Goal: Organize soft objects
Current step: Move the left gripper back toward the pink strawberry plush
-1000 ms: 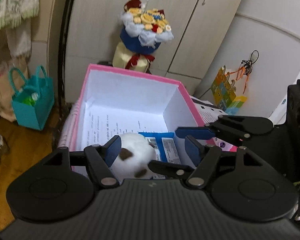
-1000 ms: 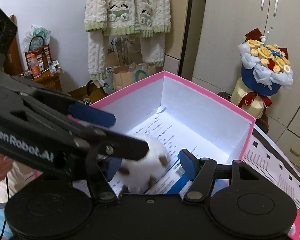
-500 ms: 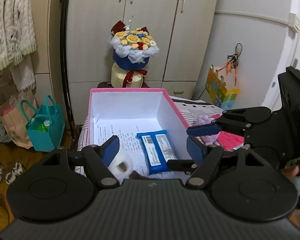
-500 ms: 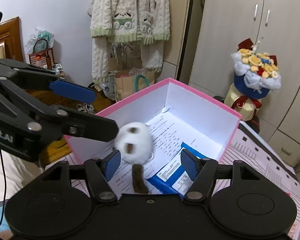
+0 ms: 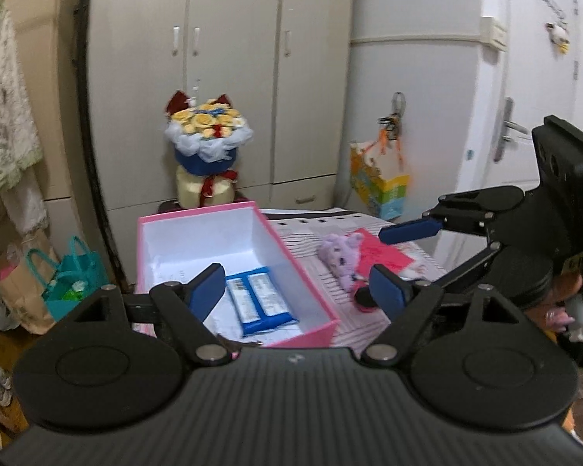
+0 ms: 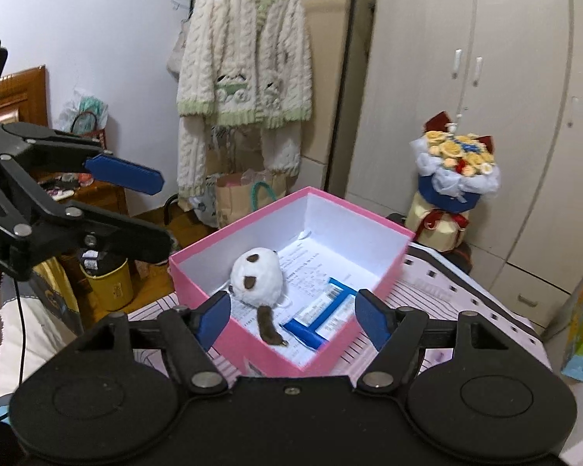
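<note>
Both tongs, left [image 5: 295, 285] and right [image 6: 293, 316], gape empty above the pink box [image 6: 198, 272].

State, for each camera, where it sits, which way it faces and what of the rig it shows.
Left wrist: sits on the left gripper, facing the pink box, purple plush and wardrobe; the right gripper enters from the right.
Right wrist: sits on the right gripper, facing the box holding the white plush; the left gripper enters from the left.
Shared: box, blue packet, bouquet.
</note>
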### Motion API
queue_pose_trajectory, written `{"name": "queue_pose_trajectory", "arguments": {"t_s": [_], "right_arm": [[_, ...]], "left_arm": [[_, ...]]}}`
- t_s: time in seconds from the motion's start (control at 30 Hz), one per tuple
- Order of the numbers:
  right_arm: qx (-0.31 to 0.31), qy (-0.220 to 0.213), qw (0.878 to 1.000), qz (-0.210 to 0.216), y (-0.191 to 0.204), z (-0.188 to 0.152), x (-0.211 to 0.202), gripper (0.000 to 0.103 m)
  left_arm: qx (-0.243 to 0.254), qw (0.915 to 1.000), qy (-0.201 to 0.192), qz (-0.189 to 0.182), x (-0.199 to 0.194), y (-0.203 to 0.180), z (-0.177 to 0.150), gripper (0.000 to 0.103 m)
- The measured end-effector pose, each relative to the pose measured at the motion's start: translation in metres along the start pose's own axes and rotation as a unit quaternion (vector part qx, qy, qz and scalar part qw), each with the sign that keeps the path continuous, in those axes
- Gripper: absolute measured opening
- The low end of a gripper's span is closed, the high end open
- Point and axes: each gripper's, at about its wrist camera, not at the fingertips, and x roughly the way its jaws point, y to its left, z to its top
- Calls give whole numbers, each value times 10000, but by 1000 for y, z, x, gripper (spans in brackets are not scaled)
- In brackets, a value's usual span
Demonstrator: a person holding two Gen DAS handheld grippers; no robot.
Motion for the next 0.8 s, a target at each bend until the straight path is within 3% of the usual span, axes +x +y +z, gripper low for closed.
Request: {"name": "queue_pose_trajectory", "arguments": {"t_s": [0.37,0.6,0.8], "right_arm": [[284,-401,9971,-589,-36,-60,-77,79],[780,-327,9927,-860,-64,-103,-92,79],[1314,-174,9874,-861,-93,-138,-84,79]], "left_arm": [[166,9975,224,-647,18,-44,-11,85],[222,9930,539,-1024,57,-72,-27,85],[391,9928,648,-933,95,-94,-43,85]]}}
